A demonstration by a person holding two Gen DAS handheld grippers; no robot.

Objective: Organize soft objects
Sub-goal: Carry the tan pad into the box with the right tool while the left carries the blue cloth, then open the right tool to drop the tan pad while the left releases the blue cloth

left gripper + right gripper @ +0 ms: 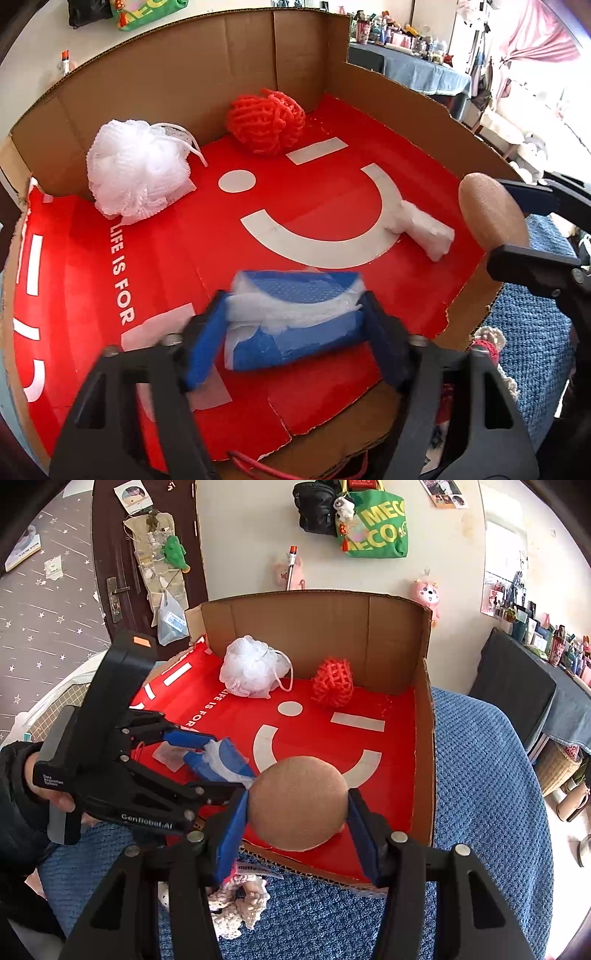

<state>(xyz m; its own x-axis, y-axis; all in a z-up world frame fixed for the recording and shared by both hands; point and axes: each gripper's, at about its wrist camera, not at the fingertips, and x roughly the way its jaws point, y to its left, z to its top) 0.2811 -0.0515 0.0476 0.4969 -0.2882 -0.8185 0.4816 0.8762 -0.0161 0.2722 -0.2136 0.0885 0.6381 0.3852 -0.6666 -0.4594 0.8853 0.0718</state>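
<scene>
My left gripper (291, 332) is shut on a blue-and-white soft roll (291, 325), held low over the red floor of the open cardboard box (166, 236); it also shows in the right wrist view (218, 757). My right gripper (297, 812) is shut on a round tan sponge (299, 803), held over the box's near edge; the sponge also shows in the left wrist view (487, 214). A white mesh pouf (136, 170) (251, 672), a red net ball (266, 122) (332, 683) and a white foam piece (424, 229) lie in the box.
The box (424, 738) stands on a blue knitted cover (480, 794). A cream crocheted item (236, 904) lies on the cover in front of the box. A dark table with bottles (535, 672) stands at the right. Bags (369, 517) hang on the wall.
</scene>
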